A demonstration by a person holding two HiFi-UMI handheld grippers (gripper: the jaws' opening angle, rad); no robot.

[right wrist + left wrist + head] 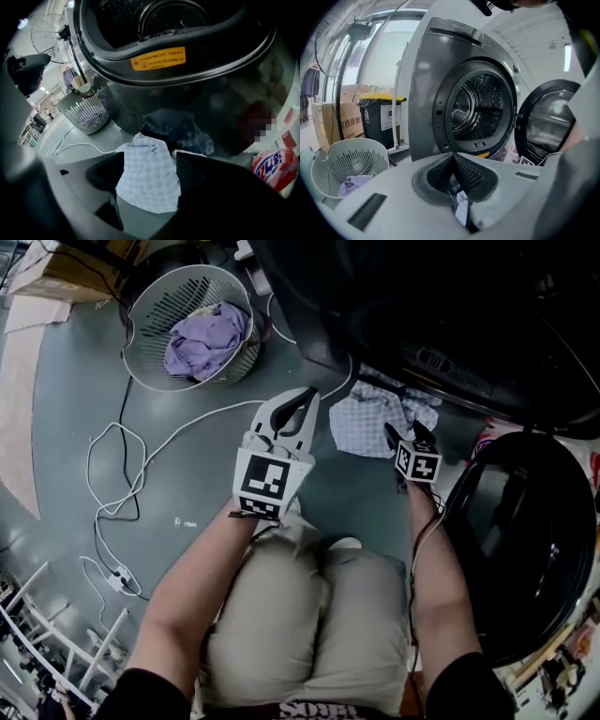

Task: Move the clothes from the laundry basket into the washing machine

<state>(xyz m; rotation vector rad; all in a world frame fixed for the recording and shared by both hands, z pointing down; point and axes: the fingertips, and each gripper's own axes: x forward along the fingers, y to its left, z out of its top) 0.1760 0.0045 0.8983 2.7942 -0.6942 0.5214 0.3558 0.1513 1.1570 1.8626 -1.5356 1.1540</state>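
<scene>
Dim, murky frames; dark fisheye edges

Grey-green floor point(66, 409), loose white cable point(202, 416), cardboard boxes point(342, 123) and yellow-lidded black bin point(377, 123) under bright windows point(384, 51)

11 o'clock laundry basket point(141, 296) was matt white slotted plastic | purple garment point(204, 341) was soft crumpled cloth | 1 o'clock checked garment point(366, 423) was thin cloth | washing machine point(424, 103) front looked satin grey metal | drum point(487, 101) was shiny perforated metal | door point(525, 531) was glossy, dark

left gripper point(307, 395): pale grey shell, black-and-white marker cube point(262, 482) | right gripper point(405, 430): black | worn: beige trousers point(309, 615), dark sleeves point(141, 695)
</scene>
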